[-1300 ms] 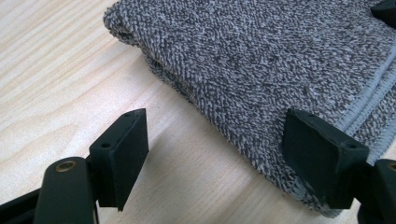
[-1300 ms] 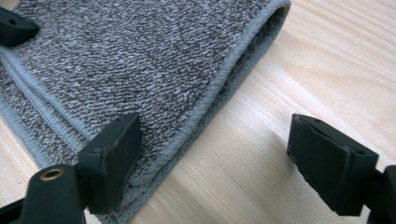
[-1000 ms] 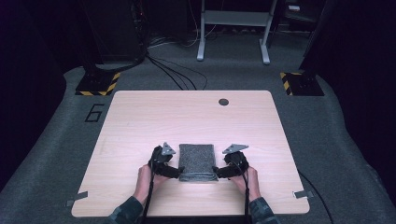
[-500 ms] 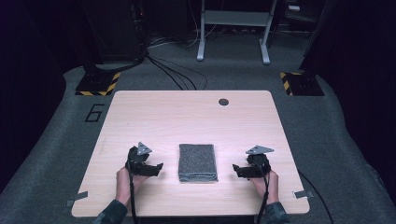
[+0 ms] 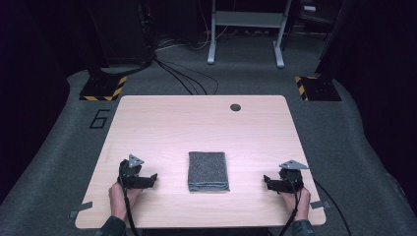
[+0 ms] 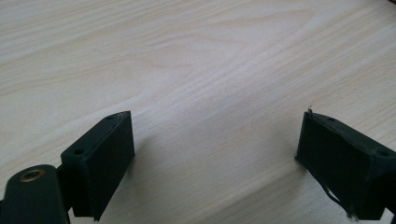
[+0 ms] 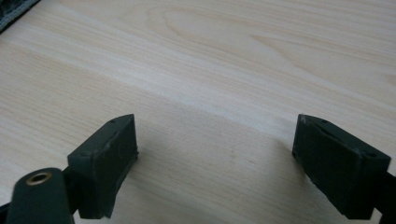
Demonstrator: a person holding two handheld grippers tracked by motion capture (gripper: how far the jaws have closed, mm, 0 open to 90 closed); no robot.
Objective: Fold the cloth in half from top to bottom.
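A grey cloth [image 5: 208, 170], folded into a neat rectangle, lies flat on the light wooden table [image 5: 196, 123], a little toward the near edge. My left gripper [image 5: 149, 179] rests low over the table well to the cloth's left, with its jaws pointing toward the cloth. My right gripper [image 5: 269, 181] mirrors it on the cloth's right. In the left gripper view, the left gripper [image 6: 215, 154] stands open over bare wood. The right gripper [image 7: 215, 154] is open too, with nothing between its jaws. A dark corner of the cloth [image 7: 14, 11] shows at the top left of the right gripper view.
A small dark round grommet [image 5: 235, 106] sits near the table's far edge. Beyond the table stand two bases with yellow-black stripes [image 5: 103, 88] [image 5: 317, 87], floor cables [image 5: 187, 78] and a metal frame [image 5: 246, 29]. Grey carpet surrounds the table.
Both grippers have drawn away from the folded cloth's sides, the left one to the left and the right one to the right. The cloth has stayed in place.
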